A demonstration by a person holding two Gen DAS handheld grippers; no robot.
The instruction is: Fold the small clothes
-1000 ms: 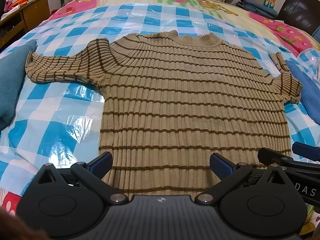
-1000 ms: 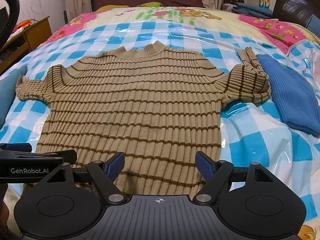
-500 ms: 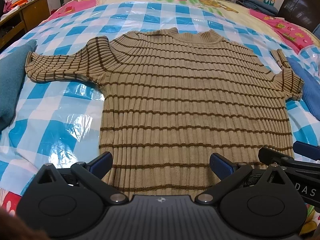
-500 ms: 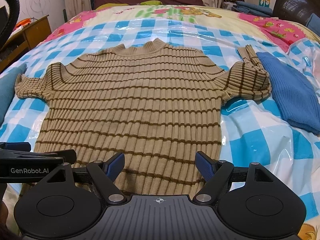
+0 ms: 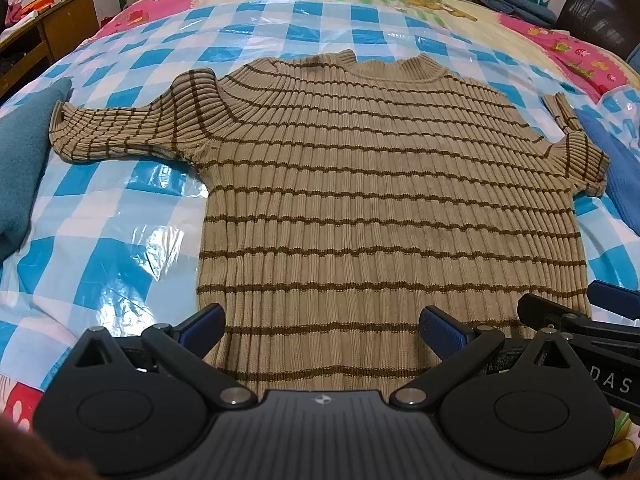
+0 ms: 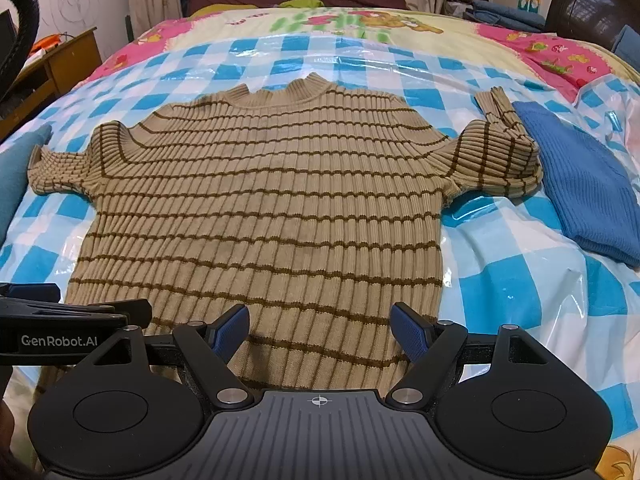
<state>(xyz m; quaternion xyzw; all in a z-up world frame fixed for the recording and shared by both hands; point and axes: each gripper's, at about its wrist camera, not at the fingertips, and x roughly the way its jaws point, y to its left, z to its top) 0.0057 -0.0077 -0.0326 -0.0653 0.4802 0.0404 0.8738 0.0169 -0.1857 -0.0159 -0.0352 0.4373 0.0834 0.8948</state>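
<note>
Striped sweater (image 5: 384,208) flat, face up, on checkered plastic sheet (image 5: 120,216); collar away from camera, hem nearest both grippers. Left sleeve spread out, right sleeve bunched against blue knit (image 6: 584,184) beside sweater. Left gripper (image 5: 320,326) spread wide over hem, empty. Right gripper (image 6: 320,330) likewise spread, empty, over hem. Over last second: views creep slightly closer to sweater, nothing else moved. Judgement: folding not begun; hem grasp likely next.
</note>
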